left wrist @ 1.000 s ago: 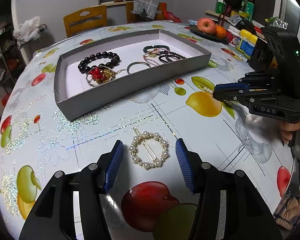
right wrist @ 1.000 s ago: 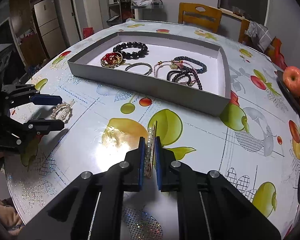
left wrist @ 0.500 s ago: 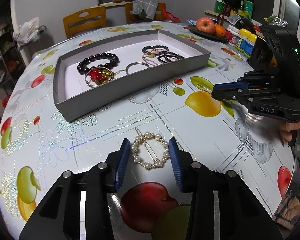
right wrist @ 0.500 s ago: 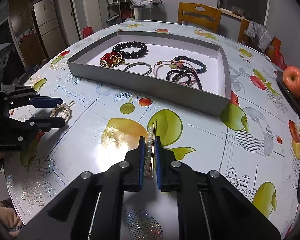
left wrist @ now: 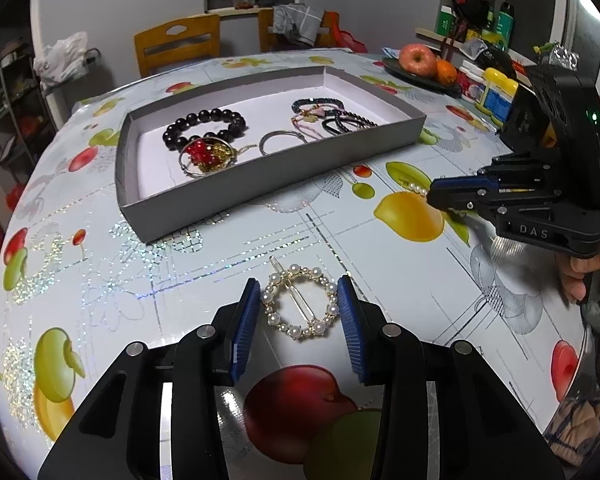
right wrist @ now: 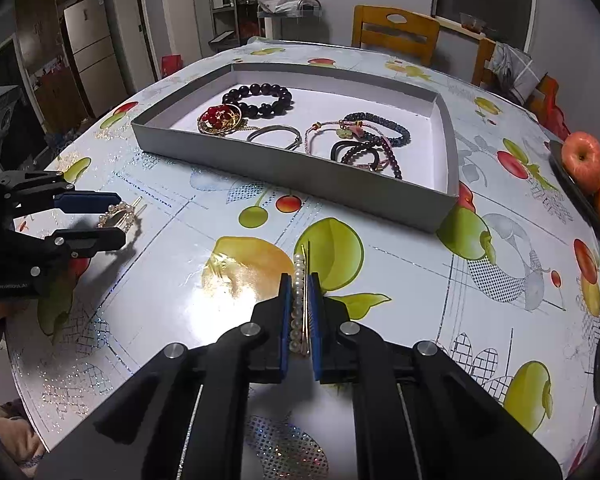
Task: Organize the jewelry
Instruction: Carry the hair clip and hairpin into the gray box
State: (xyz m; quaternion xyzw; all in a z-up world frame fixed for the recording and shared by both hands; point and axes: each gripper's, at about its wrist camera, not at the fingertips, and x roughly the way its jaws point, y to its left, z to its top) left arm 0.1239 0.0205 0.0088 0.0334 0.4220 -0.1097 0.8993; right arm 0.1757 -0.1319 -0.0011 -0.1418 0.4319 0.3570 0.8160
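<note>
The table [left wrist: 188,280] is being worked from its near edge, the tray [right wrist: 300,174] lying ahead of both tongs. 2 clips are being gripped. The right tongs [right wrist: 300,308] are clenched on the pearl bar clip [right wrist: 299,292], which is pinched lengthwise. The left tongs [left wrist: 298,316] are being pressed against both sides of the round pearl clip [left wrist: 299,305], seemingly grasped on the cloth. Each is best lifted straight up, level, before being carried ahead over the tray wall.

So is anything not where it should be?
Two pearl hair clips are outside the grey tray: the round one lies on the table between the left claw's pads, and the straight one is pinched in the right claw.
</note>
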